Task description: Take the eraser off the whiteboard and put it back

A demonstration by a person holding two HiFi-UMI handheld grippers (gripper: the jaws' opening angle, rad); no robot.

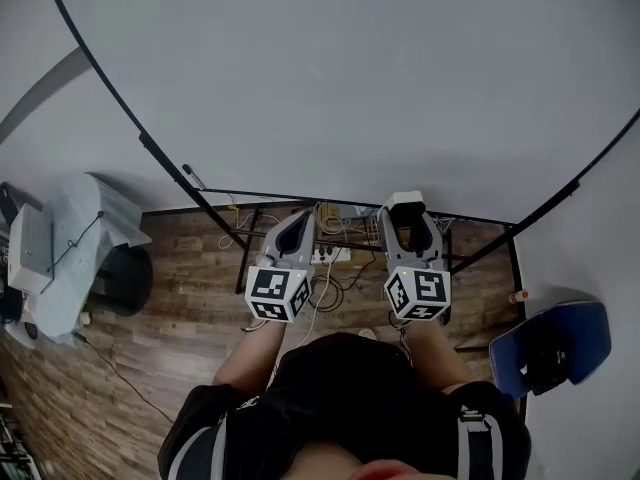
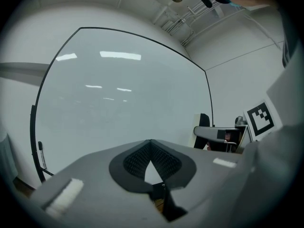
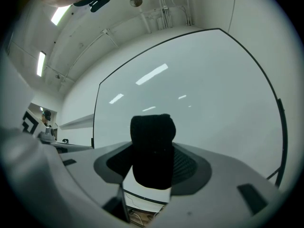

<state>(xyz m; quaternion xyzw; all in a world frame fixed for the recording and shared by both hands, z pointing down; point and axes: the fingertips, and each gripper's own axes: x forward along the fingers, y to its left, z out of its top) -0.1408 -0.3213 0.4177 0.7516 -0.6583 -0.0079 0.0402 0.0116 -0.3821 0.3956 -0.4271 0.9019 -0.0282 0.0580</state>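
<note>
From the head view, I hold both tools level in front of me, side by side and apart, pointing at the whiteboard. My left gripper has nothing at its tip. My right gripper carries the eraser, whose white back shows at the tip, close in front of the board's lower edge. Below both tools are the wooden floor and a tangle of cables under the board.

In the left gripper view, the jaws are clenched, meeting at the tips with nothing between them. The board fills the space ahead, and my other tool shows off to the right.

In the right gripper view, the jaws are clamped on the eraser's two sides. It stands upright between them with its black felt face toward the camera and its top rising above the jaws. The board lies just beyond it.
</note>
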